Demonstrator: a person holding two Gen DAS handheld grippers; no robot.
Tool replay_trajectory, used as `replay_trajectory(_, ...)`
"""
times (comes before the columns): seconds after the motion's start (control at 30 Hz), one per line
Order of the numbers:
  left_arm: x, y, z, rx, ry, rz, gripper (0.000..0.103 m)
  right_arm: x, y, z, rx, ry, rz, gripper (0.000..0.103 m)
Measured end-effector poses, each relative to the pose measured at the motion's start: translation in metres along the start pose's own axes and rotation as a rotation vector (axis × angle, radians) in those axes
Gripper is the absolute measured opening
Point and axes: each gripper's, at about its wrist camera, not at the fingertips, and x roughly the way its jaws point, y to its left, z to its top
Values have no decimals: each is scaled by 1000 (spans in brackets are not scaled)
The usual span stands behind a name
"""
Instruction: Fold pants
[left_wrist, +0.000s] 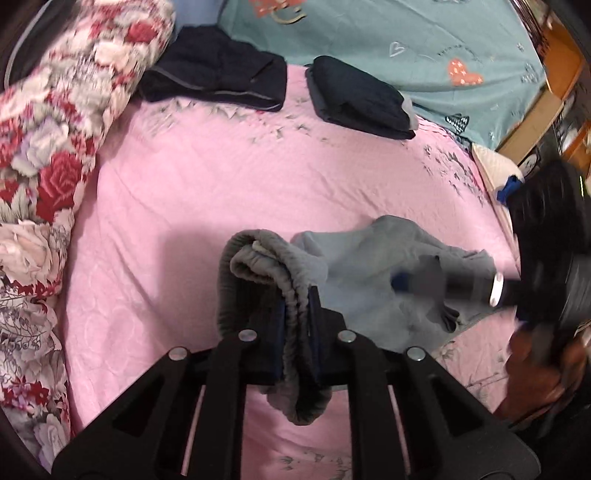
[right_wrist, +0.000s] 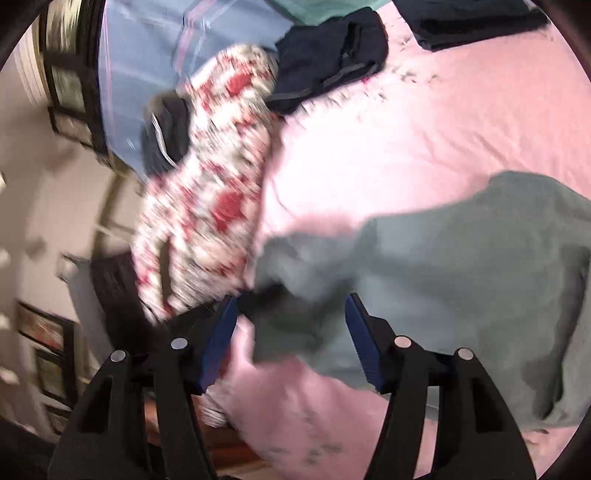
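The left claw (left_wrist: 295, 306) grips the waistband of the grey pants (left_wrist: 373, 269), which trail onto the pink bed (left_wrist: 221, 192). The right claw (right_wrist: 291, 332) hangs open above the cloth; motion blur suggests a fast reach that may grab bunched layers, skewing the fold.

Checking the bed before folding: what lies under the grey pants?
Under the grey fleece pants only the pink bedsheet shows, around their edges. Anything directly beneath the fabric is covered.
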Motion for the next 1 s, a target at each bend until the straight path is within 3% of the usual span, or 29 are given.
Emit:
replay_trajectory(0.07, 1, -2, -4, -5, -13, 11, 11, 8, 7, 14, 11, 14, 16, 62)
replay_trajectory(0.13, 1, -1, -6, -10, -26, 18, 11, 32, 24, 26, -27, 81, -26, 62)
replay_trajectory(0.23, -1, -3, -7, 3, -49, 15, 11, 69, 47, 35, -91, 217, -169, 62)
replay_trajectory(0.37, 0, -11, -12, 37, -66, -14, 11, 94, 56, 36, -134, 290, -315, 61)
replay_trajectory(0.43, 0, -11, -13, 33, -62, 0, 14, 94, 49, 36, -107, 303, -321, 31)
replay_trajectory(0.5, -7, -7, -16, 21, -65, 6, 26, 89, 41, 35, -89, 295, -306, 25)
replay_trajectory(0.57, -23, -3, -18, 23, -90, 18, 62, 79, 32, 34, -65, 278, -314, 22)
replay_trajectory(0.6, -34, 2, -19, 16, -114, 26, 66, 72, 26, 33, -40, 262, -295, 22)
replay_trajectory(0.7, -50, 23, -16, -55, -155, 22, 66, 48, 19, 34, 3, 222, -215, 22)
replay_trajectory(0.8, -34, 42, -8, -149, -132, -9, 62, 22, 23, 33, -31, 193, -158, 22)
replay_trajectory(0.83, -26, 42, -6, -169, -110, -39, 56, 17, 24, 34, -41, 184, -152, 22)
replay_trajectory(0.87, -19, 37, -4, -174, -93, -79, 52, 8, 26, 35, -54, 173, -154, 22)
replay_trajectory(1.0, -8, -24, 3, -128, -71, -248, 52, -42, 24, 41, -102, 145, -130, 22)
